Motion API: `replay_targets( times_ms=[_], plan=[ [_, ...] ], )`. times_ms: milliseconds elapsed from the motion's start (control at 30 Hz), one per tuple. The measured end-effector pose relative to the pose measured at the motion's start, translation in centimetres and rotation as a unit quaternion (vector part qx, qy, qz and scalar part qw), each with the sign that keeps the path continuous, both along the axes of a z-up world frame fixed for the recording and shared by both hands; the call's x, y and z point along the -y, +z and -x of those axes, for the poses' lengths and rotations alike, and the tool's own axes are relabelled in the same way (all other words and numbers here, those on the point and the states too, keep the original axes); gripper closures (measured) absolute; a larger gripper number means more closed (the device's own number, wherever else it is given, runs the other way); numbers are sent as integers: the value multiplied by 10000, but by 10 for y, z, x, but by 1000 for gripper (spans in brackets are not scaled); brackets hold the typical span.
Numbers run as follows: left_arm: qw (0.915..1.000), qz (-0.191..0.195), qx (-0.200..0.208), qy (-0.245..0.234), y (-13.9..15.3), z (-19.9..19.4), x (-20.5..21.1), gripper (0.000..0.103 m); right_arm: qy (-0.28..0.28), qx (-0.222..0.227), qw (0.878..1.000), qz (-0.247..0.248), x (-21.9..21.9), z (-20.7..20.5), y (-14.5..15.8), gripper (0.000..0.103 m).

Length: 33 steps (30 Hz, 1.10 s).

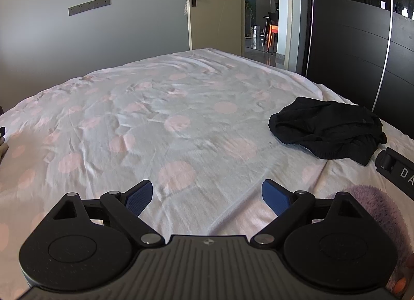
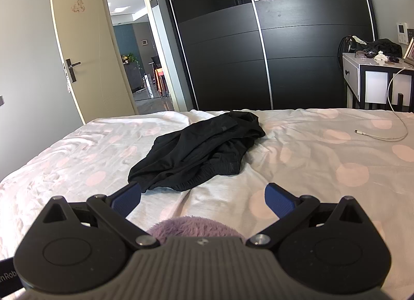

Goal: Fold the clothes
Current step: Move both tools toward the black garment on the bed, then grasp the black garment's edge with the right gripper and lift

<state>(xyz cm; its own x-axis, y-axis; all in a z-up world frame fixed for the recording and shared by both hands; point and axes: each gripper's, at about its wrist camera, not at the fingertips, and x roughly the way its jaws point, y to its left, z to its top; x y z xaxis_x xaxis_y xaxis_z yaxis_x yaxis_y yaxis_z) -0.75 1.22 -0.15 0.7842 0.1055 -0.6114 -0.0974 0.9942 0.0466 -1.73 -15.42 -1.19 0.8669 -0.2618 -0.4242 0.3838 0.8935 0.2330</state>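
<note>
Black garment crumpled on the bed, both grippers empty.
The left gripper (image 1: 207,195) has its fingers spread wide; the black garment (image 2: 199,151) lies bunched, not folded, at 11 o'clock of the right gripper (image 2: 203,197), equally wide apart; the folding remains.

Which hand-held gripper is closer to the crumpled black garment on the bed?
Right. The right hand-held gripper faces the crumpled black garment, its left finger almost at the hem; the left hand-held gripper sits away to the garment's left.
</note>
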Motion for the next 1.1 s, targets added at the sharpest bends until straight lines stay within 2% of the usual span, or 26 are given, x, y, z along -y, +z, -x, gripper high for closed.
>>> replay_targets(
  times_ms=[633,900,1100],
  plan=[
    [9998,37,-196,-23,-8,-5,1,11,84,-110,9998,-112,3,-4,-1,1],
    [9991,124,-408,6,-9,-17,-10,11,909,-14,9957,170,16,-20,17,1],
    [9979,205,-614,91,-8,-34,-29,11,1642,-7,9849,551,28,-40,32,1]
  ],
)
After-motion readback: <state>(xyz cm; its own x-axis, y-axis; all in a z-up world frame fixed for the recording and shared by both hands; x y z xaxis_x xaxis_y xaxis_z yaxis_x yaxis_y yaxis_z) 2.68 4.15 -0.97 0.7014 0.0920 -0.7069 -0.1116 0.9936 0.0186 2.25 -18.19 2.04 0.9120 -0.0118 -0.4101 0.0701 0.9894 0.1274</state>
